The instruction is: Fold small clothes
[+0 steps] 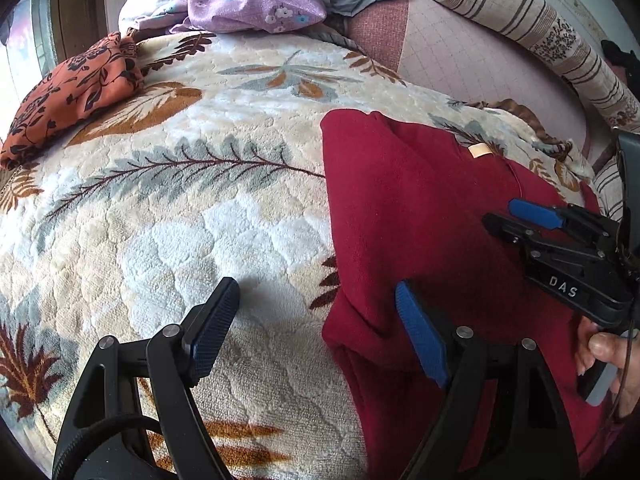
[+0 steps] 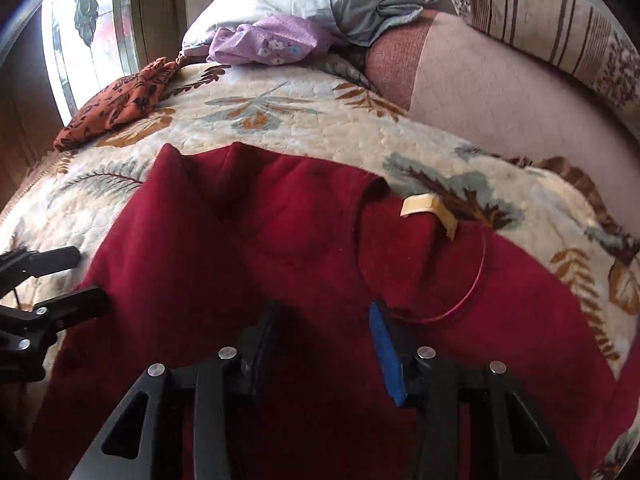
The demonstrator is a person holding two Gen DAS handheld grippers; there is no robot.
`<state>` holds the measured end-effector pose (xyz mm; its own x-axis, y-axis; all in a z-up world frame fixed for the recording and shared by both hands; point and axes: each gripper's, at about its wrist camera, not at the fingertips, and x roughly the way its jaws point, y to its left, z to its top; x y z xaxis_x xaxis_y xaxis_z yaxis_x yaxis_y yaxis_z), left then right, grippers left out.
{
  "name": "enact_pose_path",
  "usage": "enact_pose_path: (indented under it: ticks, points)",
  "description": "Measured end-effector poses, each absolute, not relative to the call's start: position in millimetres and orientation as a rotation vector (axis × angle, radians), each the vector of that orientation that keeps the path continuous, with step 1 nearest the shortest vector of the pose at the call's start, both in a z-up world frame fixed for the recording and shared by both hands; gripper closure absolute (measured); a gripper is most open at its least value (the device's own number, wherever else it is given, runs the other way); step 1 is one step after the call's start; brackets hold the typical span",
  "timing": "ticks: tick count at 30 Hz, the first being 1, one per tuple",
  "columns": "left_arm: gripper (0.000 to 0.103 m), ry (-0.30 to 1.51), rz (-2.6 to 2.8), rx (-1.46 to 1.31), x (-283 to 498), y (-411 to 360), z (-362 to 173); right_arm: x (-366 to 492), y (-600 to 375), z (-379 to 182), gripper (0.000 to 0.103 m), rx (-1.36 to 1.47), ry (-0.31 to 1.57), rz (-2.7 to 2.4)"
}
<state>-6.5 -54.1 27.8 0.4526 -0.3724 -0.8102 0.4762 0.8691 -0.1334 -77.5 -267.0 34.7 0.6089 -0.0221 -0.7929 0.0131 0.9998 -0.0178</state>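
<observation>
Two tongs over one red garment (image 1: 432,216), which lies on the leaf-print blanket (image 1: 192,208) covering the bed, toward the blanket's right side as our left camera frames it. It looks partly folded: one layer is doubled over near the neckline, where a cream label (image 2: 418,205) shows.

Left tongs (image 1: 316,332): jaws wide, nothing between them. One finger sits over bare blanket, the other over the garment's left edge, so they straddle that edge. We can't tell if the tips touch the cloth.

Right tongs (image 2: 326,340): jaws part open, narrower than the left, hovering over the middle of the red cloth just below the neckline. No cloth is pinched between the fingers that we can see. A hand (image 1: 608,356) holds them at the right of the left view.

Key relation: the garment runs long from the neckline down toward us, and both tongs point up along that axis. The right tongs are already above the cloth; the left ones are only at its side edge. We judge the next fold needs the left jaws to drop onto that edge.

Other clothes, an orange floral piece (image 1: 68,100) and a lilac one (image 1: 256,8), sit at the blanket's far left edge, well apart.
</observation>
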Motion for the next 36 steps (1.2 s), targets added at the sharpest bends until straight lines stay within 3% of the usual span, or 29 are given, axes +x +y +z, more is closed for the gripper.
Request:
enact_pose_path:
  ticks: [3,7,17,18,19,22,26,32,36]
  points:
    - [0.022,0.974,-0.533,0.11,-6,-52,27,-87,-276,53,0.059,0.006,0.894,-0.016]
    - [0.022,0.976,-0.53,0.107,-6,-53,28,-123,-305,78,0.031,-0.039,0.858,-0.11]
    - [0.022,0.927,-0.531,0.082,-13,-56,39,-177,-423,54,0.031,0.049,0.967,-0.375]
    - [0.022,0.913,-0.535,0.084,-15,-57,42,-178,-428,48,0.043,0.091,0.982,-0.352]
    - [0.022,0.898,-0.538,0.088,-17,-58,45,-179,-430,44,0.072,0.136,0.992,-0.318]
    - [0.022,0.864,-0.55,0.094,-21,-61,51,-181,-426,49,0.098,0.152,0.973,-0.296]
    - [0.022,0.861,-0.563,0.103,-23,-66,51,-188,-432,76,0.098,0.18,0.834,-0.332]
    - [0.022,0.909,-0.559,0.16,-25,-78,37,-174,-447,56,0.098,0.199,0.958,-0.387]
    - [0.022,0.925,-0.555,0.191,-26,-84,29,-201,-443,68,0.095,0.237,0.867,-0.374]
